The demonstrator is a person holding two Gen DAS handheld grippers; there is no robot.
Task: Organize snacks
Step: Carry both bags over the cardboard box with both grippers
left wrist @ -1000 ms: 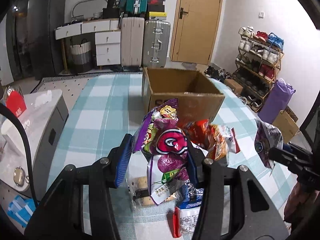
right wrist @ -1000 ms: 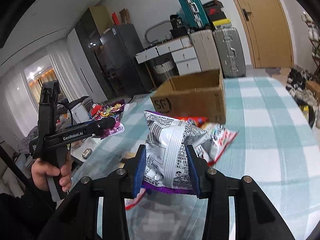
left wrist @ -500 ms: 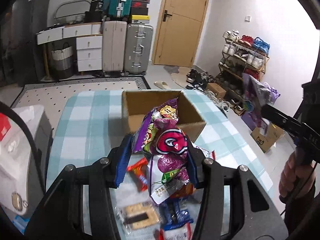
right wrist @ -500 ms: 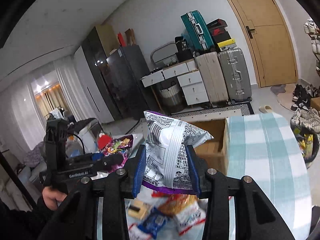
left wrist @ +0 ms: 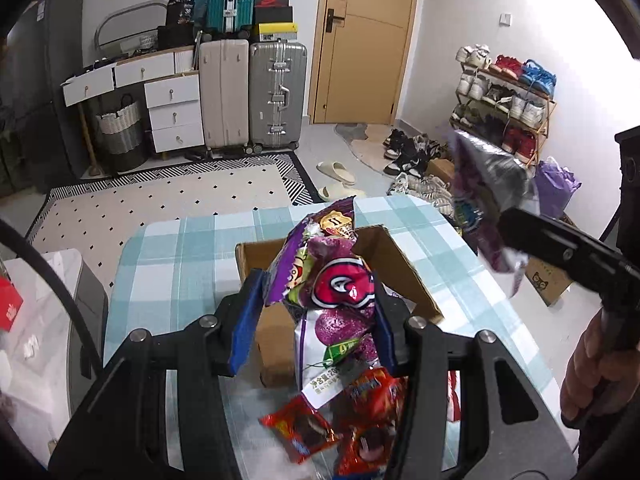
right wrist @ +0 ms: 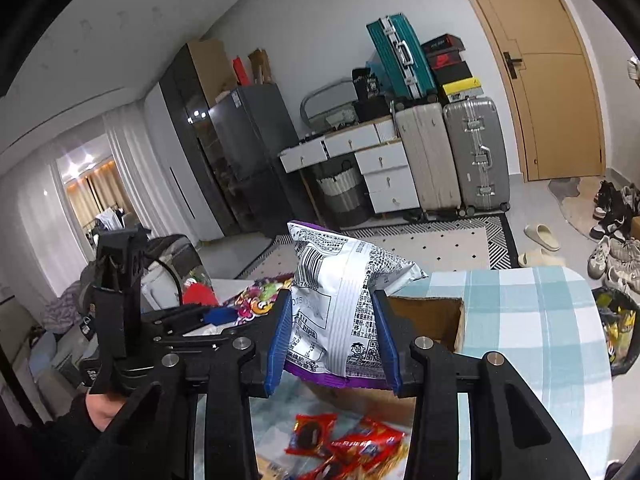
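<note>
Two grippers hang above one open cardboard box [left wrist: 404, 264], its contents hidden: the left gripper [left wrist: 316, 304] clamps one purple snack bag [left wrist: 340, 288], the right gripper [right wrist: 334, 336] one white bag [right wrist: 340, 304], several red packets [left wrist: 300, 428] lying on the checked table [left wrist: 180, 256].

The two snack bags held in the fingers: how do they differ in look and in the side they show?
The left gripper holds a purple snack bag showing its colourful front with a red logo; the right gripper holds a white-backed snack bag showing printed text and a barcode. The purple bag stands taller above the fingers; the white one is broader. Both are clamped upright, above the cardboard box.
</note>
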